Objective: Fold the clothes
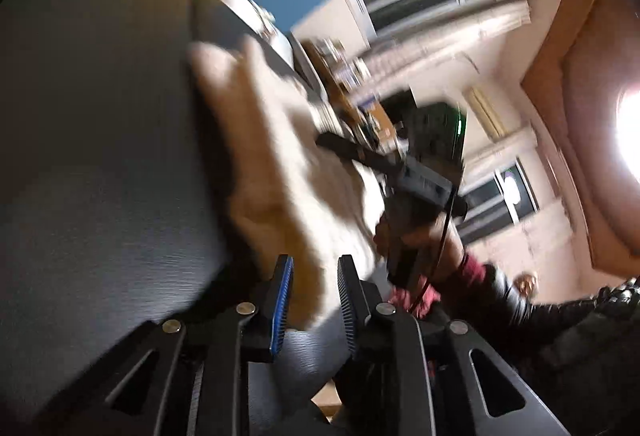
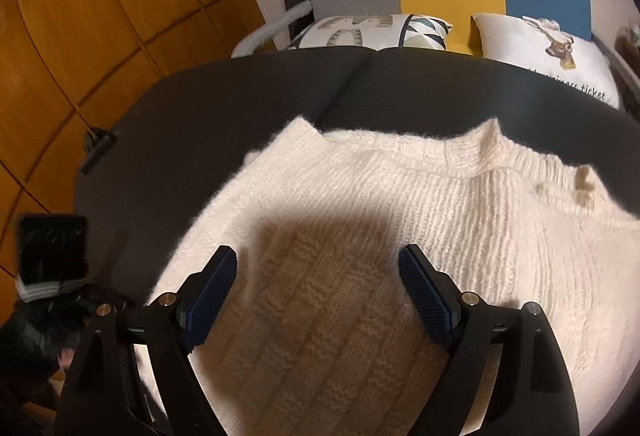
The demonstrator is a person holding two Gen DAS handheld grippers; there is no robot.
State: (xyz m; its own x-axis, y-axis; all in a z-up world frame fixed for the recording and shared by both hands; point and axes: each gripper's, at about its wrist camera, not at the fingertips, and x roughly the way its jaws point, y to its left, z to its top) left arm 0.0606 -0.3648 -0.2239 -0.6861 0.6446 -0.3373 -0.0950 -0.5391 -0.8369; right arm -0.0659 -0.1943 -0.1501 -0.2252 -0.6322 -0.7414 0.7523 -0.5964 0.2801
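The right claw (image 2: 318, 276) stands wide apart above a cream knitted sweater (image 2: 400, 204) spread flat on a dark grey mattress (image 2: 240, 100). Beyond it, a white pillow (image 2: 552, 56) carries writing, only "ticket" legible. The left claw (image 1: 312, 296) is partly apart, sweater edge between its pads, unclamped.

A dark grey mattress-like bed (image 2: 224, 108) carries a cream ribbed knit sweater (image 2: 460, 204) — two printed pillows (image 2: 372, 32) at its far edge.
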